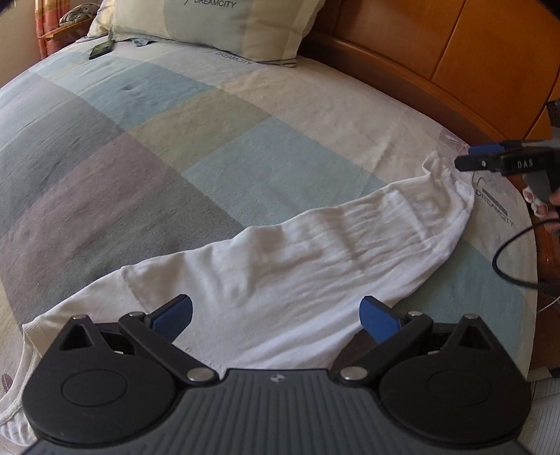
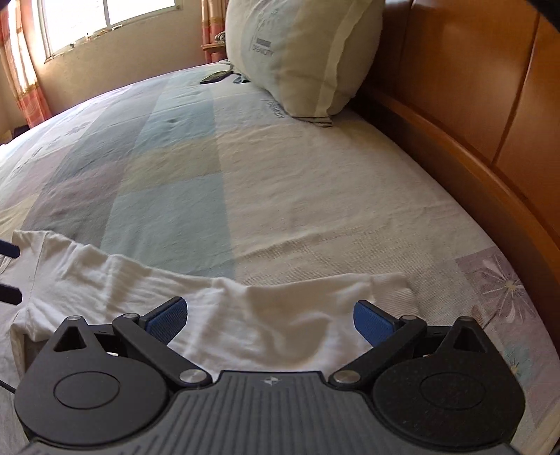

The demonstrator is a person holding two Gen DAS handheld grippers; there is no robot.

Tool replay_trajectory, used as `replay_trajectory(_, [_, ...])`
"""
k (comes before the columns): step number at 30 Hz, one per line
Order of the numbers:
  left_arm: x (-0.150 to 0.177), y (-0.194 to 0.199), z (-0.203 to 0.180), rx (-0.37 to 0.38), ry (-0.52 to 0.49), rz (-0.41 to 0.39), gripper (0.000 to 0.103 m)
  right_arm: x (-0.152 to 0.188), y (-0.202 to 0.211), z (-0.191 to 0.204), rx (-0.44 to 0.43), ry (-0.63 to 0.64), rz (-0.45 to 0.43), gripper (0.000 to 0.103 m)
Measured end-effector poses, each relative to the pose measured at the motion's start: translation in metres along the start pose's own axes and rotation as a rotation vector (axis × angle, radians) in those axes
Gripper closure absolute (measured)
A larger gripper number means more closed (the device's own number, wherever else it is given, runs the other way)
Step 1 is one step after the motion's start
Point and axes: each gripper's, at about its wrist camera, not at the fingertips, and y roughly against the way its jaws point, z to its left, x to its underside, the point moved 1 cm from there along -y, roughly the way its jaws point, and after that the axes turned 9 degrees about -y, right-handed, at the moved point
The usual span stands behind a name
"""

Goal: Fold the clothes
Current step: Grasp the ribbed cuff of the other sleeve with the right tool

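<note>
While spread wide, both claws low over a white shirt (image 1: 280, 259).

Left gripper (image 1: 276, 316) agape above the near hem, holding nothing; right gripper (image 2: 270, 315) likewise parted over the far end, level, aimed along the bed (image 2: 280, 182). Beyond, pillow (image 2: 301, 52) against wooden headboard (image 2: 472, 87).

Daylight from the bright, blown-out window (image 2: 105, 17) at 11 o'clock; soft shadows, slight blur, strong fisheye bending at edges.
</note>
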Motion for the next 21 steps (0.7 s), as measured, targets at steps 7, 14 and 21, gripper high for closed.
replay_trajectory(7, [-0.007,-0.024,-0.004,0.064,-0.042,0.036,0.002,-0.027,-0.033,-0.122,-0.142,-0.314,0.212,0.000])
replay_trajectory(14, [-0.012,-0.041,0.003,0.094,-0.041,0.062,0.002,-0.023,-0.064,-0.158,-0.410,-0.526,0.268,0.000])
replay_trajectory(21, [-0.024,-0.047,-0.001,0.113,-0.077,0.050,0.002,-0.034,-0.081,-0.153,-0.501,-0.488,0.366,0.000])
